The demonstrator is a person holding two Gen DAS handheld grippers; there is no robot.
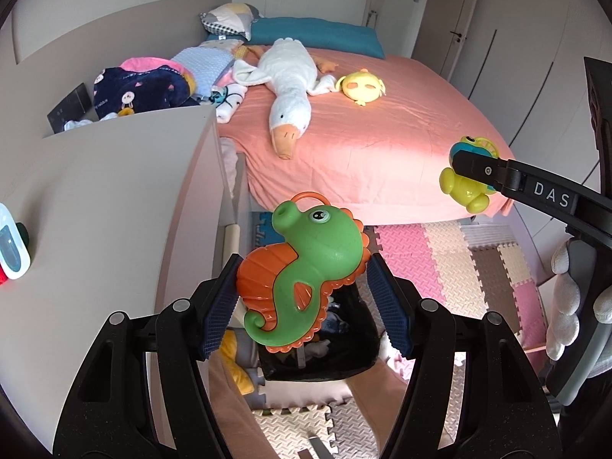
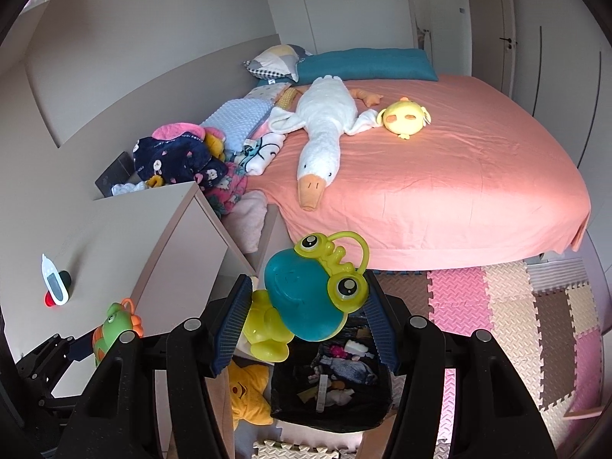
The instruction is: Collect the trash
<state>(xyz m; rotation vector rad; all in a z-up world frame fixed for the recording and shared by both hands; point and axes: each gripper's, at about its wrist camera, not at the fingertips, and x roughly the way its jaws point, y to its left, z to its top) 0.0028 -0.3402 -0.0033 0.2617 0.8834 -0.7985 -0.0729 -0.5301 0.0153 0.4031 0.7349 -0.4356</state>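
My left gripper (image 1: 302, 287) is shut on a green and orange seahorse toy (image 1: 306, 267) and holds it in the air above a black-lined bin (image 1: 325, 348) with scraps inside. My right gripper (image 2: 306, 310) is shut on a teal and yellow frog toy (image 2: 306, 298) and holds it above the same bin (image 2: 336, 386). The frog toy (image 1: 464, 176) and the right gripper also show at the right of the left wrist view. The seahorse (image 2: 113, 329) shows at the lower left of the right wrist view.
A beige cabinet (image 1: 103, 210) stands at the left with a white thermometer (image 2: 55, 281) on top. A bed with a pink sheet (image 2: 440, 183) holds a white plush goose (image 2: 325, 130), a yellow plush (image 2: 405, 116) and piled clothes. Foam mats (image 2: 497, 317) cover the floor. A yellow star plush (image 2: 246, 390) lies beside the bin.
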